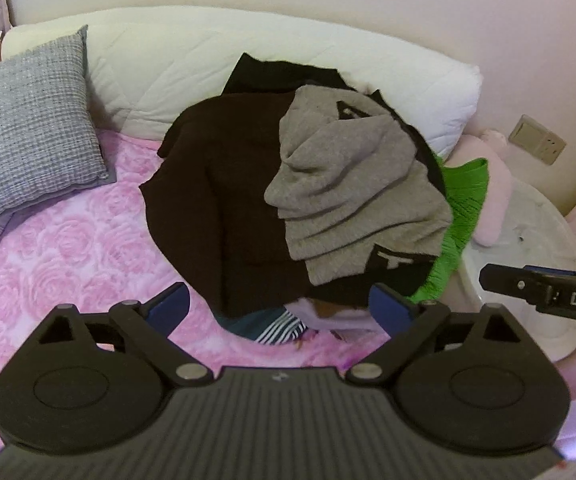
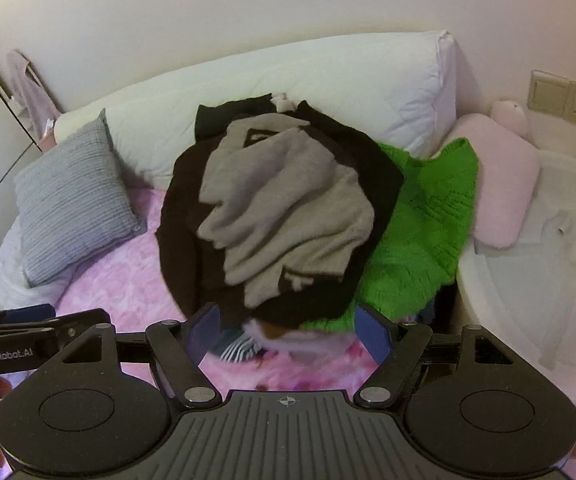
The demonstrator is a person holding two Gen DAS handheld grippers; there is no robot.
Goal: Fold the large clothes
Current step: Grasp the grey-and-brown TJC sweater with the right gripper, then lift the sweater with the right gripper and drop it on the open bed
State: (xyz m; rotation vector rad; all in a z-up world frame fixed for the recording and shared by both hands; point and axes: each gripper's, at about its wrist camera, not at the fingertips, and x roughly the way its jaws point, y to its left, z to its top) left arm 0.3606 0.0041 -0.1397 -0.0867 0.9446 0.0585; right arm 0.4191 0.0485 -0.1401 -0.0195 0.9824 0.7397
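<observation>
- Here, heaped on the pink rose-patterned bedspread [image 1: 68,248], against the white pillow [image 1: 176,56]: the pile of clothes [image 1: 288,200], with a grey sweater [image 1: 351,192] crumpled on top.
- Beneath it a dark brown garment [image 1: 216,200], to the right a bright green knit [image 2: 419,232], and at the near foot a striped piece [image 1: 284,330] poking out; no item laid flat yet.
- Left gripper [image 1: 280,306] spread wide, holding nothing, blue pads [image 1: 170,306] either side of the pile's near edge, apparently hovering just short of it.
- Right gripper [image 2: 289,338] likewise wide and empty, aimed at the same near edge; touching or apart, cannot tell.
- Probably soft, limp and fairly light, the grey sweater: sure to sag and drape between two holds, not keep any shape.
- Likely grippy rather than slippery, being fleecy knit; liable to drag the dark garment along if pinched too deep.
- Best taken at the hem near the black patch with the pale letter [image 1: 397,260], one layer only, and at a shoulder or the far edge with the other claw, then lifted clear and shaken out.
- Risk of snagging for the loose green knit; better left until the top is off.
- Off to the left, clear of the work, the grey cushion [image 1: 28,128].
</observation>
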